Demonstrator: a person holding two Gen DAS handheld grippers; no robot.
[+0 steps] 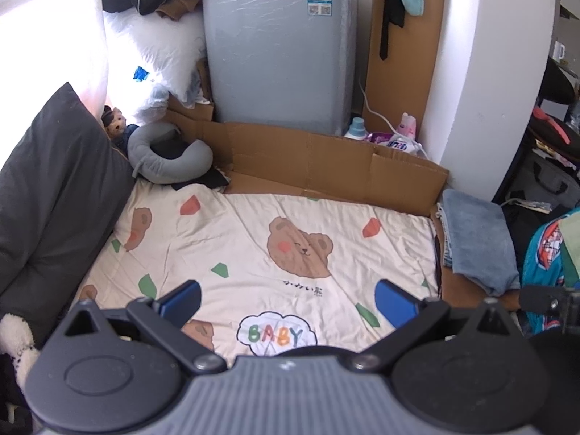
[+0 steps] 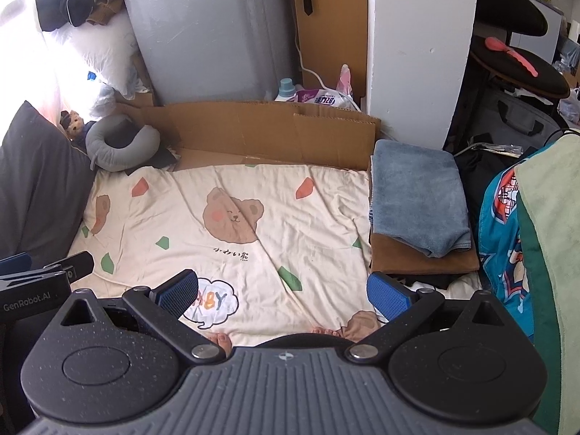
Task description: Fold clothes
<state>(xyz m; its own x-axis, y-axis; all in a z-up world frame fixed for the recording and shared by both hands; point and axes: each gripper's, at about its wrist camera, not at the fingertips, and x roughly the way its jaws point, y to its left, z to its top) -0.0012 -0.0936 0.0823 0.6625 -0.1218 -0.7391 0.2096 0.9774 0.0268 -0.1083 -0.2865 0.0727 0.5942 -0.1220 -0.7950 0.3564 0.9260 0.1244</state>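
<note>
A folded blue towel [image 2: 417, 195] is already stacked on brown clothing [image 2: 424, 259] at the bed's right edge, unfolded garments [image 2: 514, 217] wait further right, and both the left gripper [image 1: 288, 302] and the right gripper [image 2: 282, 291] are held wide open, gripping nothing.

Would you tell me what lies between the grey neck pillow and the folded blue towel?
In both views, the bear-print sheet spans the stretch between the neck pillow and the blue towel; no garment lies on it.

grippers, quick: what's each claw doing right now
Left claw: open, holding nothing, over the bear-print sheet.
Right claw: open, holding nothing.
</note>
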